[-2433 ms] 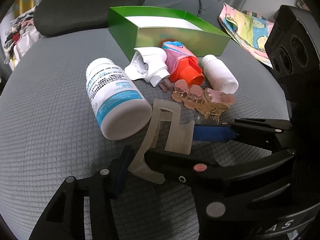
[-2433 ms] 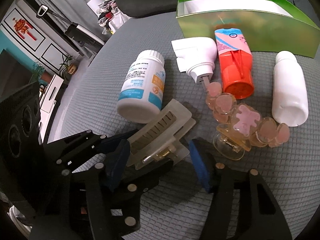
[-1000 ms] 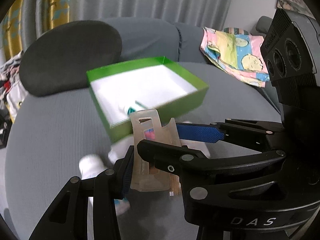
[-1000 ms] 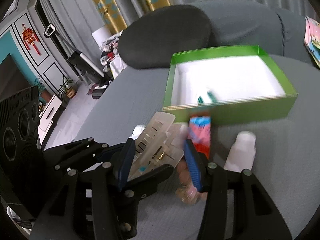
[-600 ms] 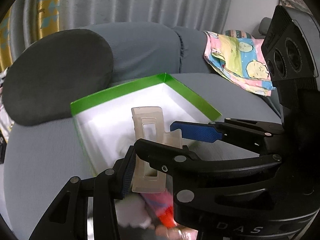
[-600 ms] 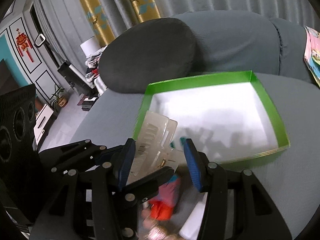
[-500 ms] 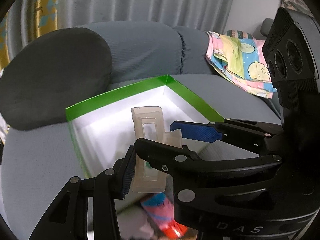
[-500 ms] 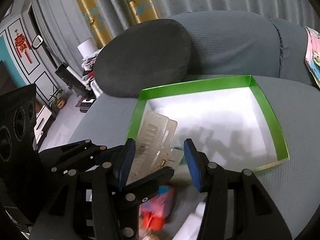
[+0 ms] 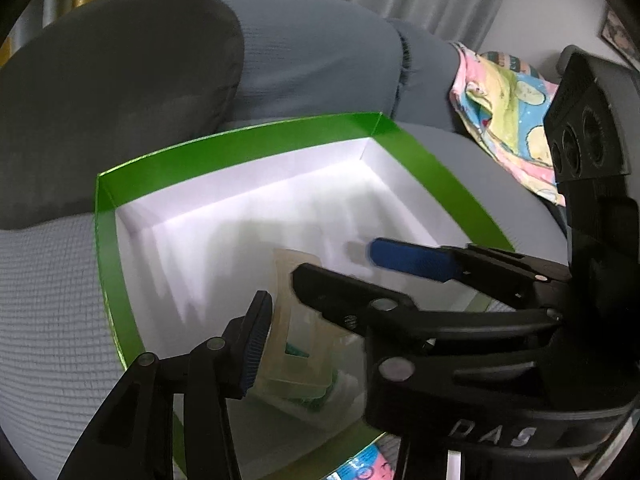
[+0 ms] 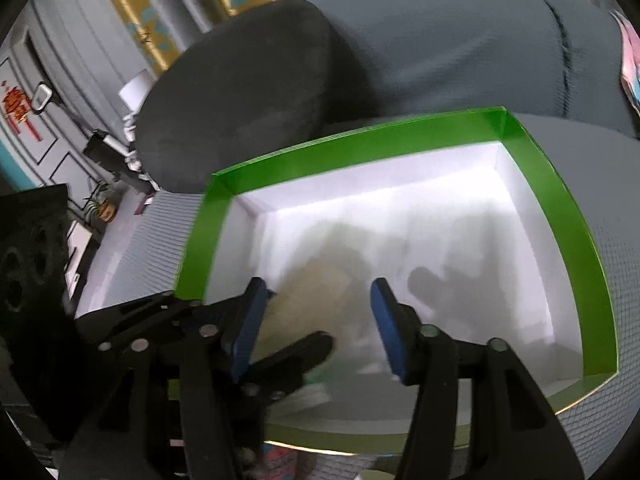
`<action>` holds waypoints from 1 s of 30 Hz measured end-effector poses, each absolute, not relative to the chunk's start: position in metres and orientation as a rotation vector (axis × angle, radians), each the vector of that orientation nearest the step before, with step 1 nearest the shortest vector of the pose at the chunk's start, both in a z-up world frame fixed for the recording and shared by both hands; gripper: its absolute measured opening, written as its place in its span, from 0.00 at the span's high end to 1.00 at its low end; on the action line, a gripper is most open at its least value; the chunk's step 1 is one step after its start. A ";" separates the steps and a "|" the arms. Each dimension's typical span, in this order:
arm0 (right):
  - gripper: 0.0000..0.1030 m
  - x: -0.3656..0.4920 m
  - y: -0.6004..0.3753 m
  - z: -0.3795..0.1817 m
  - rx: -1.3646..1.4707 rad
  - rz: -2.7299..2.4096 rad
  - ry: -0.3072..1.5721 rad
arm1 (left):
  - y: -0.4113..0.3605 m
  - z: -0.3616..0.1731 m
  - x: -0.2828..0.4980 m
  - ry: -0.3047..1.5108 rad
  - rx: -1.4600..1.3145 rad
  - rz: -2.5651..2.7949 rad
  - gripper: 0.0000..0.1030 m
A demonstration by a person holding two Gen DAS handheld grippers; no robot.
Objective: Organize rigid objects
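Observation:
Both grippers hang over the open green box [image 9: 105,280] [image 10: 199,248] with white inside walls. A translucent hair clip [image 9: 290,320] sits between the fingers of my left gripper [image 9: 280,304]. Those jaws are opening, and the blurred clip is sliding down out of them into the box. In the right wrist view the hair clip [image 10: 316,292] is a pale blur between the blue pads of my right gripper [image 10: 318,324]. Its jaws are opening too and stand clear of the clip. A small green item [image 9: 298,354] shows through the clip on the box floor.
The box rests on a grey sofa seat [image 9: 44,300]. A dark cushion [image 9: 120,80] lies behind it and a colourful cloth [image 9: 508,112] to its right. A pink and red bottle [image 9: 360,464] peeks out before the box's near wall.
Both grippers carried the clip from the seat forward and down over the box. Their jaws have now parted, the right ones widely, and the clip has dropped lower between the fingers.

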State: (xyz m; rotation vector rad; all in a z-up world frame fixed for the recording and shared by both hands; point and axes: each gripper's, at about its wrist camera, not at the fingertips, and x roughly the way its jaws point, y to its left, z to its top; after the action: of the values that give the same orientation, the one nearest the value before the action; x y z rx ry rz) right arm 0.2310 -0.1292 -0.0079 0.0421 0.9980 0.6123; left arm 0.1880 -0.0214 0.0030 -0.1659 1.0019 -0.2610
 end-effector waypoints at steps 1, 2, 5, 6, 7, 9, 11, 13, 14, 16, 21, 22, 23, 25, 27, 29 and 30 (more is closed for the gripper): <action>0.36 0.231 -0.131 -0.010 0.044 0.594 1.003 | -0.021 0.002 0.188 1.007 -0.175 -0.260 0.52; 0.33 0.231 -0.134 -0.010 0.045 0.577 1.005 | -0.020 0.002 0.188 1.008 -0.180 -0.256 0.52; 0.28 0.231 -0.140 -0.008 0.025 0.534 0.996 | -0.018 0.006 0.182 0.981 -0.169 -0.232 0.50; 0.24 0.230 -0.143 -0.006 0.017 0.518 0.989 | -0.018 0.008 0.180 0.981 -0.160 -0.214 0.40; 0.16 0.228 -0.146 -0.004 0.008 0.498 0.982 | -0.016 0.010 0.178 0.980 -0.156 -0.197 0.33; 0.13 0.225 -0.154 0.002 0.008 0.469 0.967 | -0.012 0.015 0.172 0.961 -0.161 -0.164 0.20; 0.09 0.221 -0.162 0.009 0.019 0.456 0.951 | -0.009 0.019 0.167 0.953 -0.172 -0.149 0.20; 0.06 0.215 -0.171 0.016 0.013 0.418 0.932 | -0.003 0.022 0.161 0.960 -0.189 -0.127 0.20; 0.06 0.211 -0.175 0.021 0.009 0.402 0.916 | -0.002 0.024 0.158 0.961 -0.195 -0.116 0.20; 0.02 0.201 -0.181 0.029 -0.004 0.387 0.876 | 0.001 0.028 0.150 0.955 -0.211 -0.103 0.20; 0.01 0.169 -0.186 0.050 -0.082 0.315 0.796 | 0.010 0.039 0.125 0.949 -0.242 -0.036 0.19; 0.01 0.165 -0.189 0.052 -0.087 0.308 0.789 | 0.011 0.041 0.120 0.955 -0.244 -0.015 0.19; 0.01 0.159 -0.190 0.055 -0.089 0.300 0.778 | 0.012 0.042 0.115 0.956 -0.246 -0.006 0.19; 0.01 0.146 -0.195 0.061 -0.088 0.304 0.764 | 0.014 0.045 0.103 0.957 -0.253 0.009 0.19; 0.01 0.133 -0.198 0.064 -0.077 0.318 0.770 | 0.016 0.047 0.091 0.973 -0.262 0.028 0.19; 0.01 0.123 -0.197 0.066 -0.062 0.339 0.785 | 0.015 0.047 0.082 0.994 -0.261 0.042 0.19; 0.01 0.119 -0.198 0.066 -0.056 0.346 0.791 | 0.013 0.047 0.076 1.008 -0.246 0.046 0.19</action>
State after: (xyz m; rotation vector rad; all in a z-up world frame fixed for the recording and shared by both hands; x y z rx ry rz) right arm 0.1189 -0.1976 0.0663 -0.0559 0.7911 0.3464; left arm 0.0758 0.0133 0.0472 -0.2464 1.0080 0.0461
